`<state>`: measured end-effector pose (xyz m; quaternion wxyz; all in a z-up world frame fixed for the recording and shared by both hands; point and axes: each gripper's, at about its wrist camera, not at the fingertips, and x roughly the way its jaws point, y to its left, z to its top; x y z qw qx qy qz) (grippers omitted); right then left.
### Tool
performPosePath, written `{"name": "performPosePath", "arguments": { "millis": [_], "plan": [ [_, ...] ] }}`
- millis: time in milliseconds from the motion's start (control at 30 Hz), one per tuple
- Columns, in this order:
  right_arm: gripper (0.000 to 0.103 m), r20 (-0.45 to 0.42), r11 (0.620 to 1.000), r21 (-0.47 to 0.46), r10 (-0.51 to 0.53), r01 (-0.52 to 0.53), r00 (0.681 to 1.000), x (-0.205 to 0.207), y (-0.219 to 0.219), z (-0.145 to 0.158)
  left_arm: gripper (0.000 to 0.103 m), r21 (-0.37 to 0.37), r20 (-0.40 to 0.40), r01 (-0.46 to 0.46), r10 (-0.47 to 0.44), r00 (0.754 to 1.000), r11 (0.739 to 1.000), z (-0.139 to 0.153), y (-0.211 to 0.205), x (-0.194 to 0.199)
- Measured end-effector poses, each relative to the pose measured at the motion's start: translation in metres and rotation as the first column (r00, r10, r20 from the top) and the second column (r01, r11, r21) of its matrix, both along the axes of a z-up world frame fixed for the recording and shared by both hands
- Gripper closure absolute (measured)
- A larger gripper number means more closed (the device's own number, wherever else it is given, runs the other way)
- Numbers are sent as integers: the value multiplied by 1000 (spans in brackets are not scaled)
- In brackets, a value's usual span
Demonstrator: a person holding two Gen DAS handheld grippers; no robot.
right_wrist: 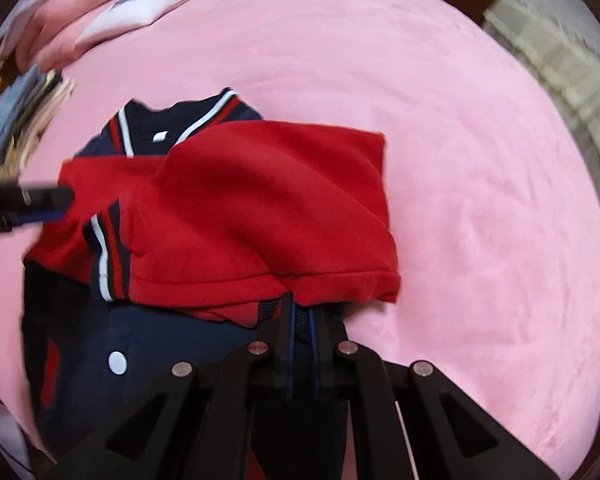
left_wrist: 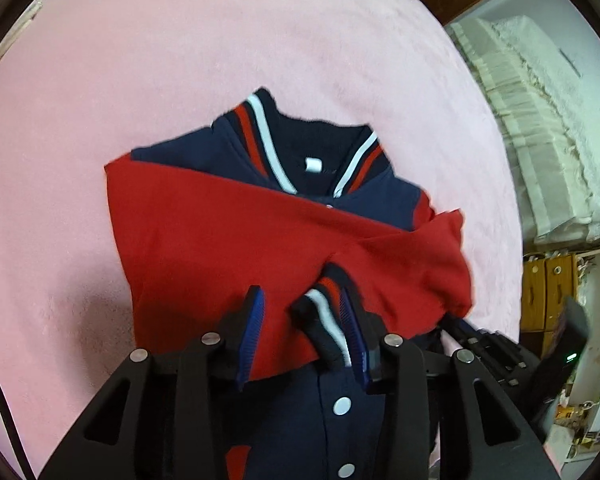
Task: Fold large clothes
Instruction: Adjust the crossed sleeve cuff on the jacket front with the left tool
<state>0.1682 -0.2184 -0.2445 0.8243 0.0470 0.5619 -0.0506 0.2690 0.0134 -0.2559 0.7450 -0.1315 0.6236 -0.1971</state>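
- Left wrist view: the jacket point(left_wrist: 260, 216), navy body with red sleeves, lies on the pink blanket point(left_wrist: 180, 60), collar point(left_wrist: 312, 148) away from me. Both red sleeves are already crossed over the chest, so I judge the sleeve folds are done or nearly so; the lower body with its snap buttons point(left_wrist: 343, 405) is unfolded beneath my tool, and that fold is left.
- In this view my left gripper point(left_wrist: 306, 320) points steeply down at the jacket. Its jaws stand apart with the striped cuff point(left_wrist: 324, 320) between them, lying against the right-hand pad; the other pad is clear of it, so I read this as released, not clamped.
- Right wrist view: the same jacket point(right_wrist: 220, 208) sits left of centre on the blanket point(right_wrist: 460, 160), with a red sleeve folded across and its edge just ahead of my fingers.
- My right gripper point(right_wrist: 302, 320) also tilts steeply down, jaws clenched nearly together at the sleeve's lower edge. Dark fabric seems caught between the pads, but I cannot tell for sure what.
- At the left edge my other gripper point(right_wrist: 40, 200) shows blurred beside the sleeve.
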Motion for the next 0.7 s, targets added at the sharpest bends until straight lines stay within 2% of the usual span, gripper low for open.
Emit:
{"name": "performPosePath", "arguments": {
  "millis": [133,267,433,600,700],
  "plan": [
    [98,-19,1000,18,8,-8,1000,1,-8,-2,65,-109,-37,7,-11,999,994,-4,-3,-2],
    [98,-25,999,32,8,-7,1000,4,-8,-5,65,-163,-55,35,-44,997,986,-9,-9,-7],
    [98,-22,999,53,7,-6,1000,2,-9,-5,65,-111,-59,38,-45,997,993,-18,-21,-8],
    [98,-19,998,61,24,-23,1000,-1,-10,-4,65,18,-5,22,-22,1000,1000,-22,-33,-6],
    [98,-19,997,71,27,-26,999,-1,-11,-5,65,29,-23,29,-28,999,999,-31,-34,-4]
  ]
}}
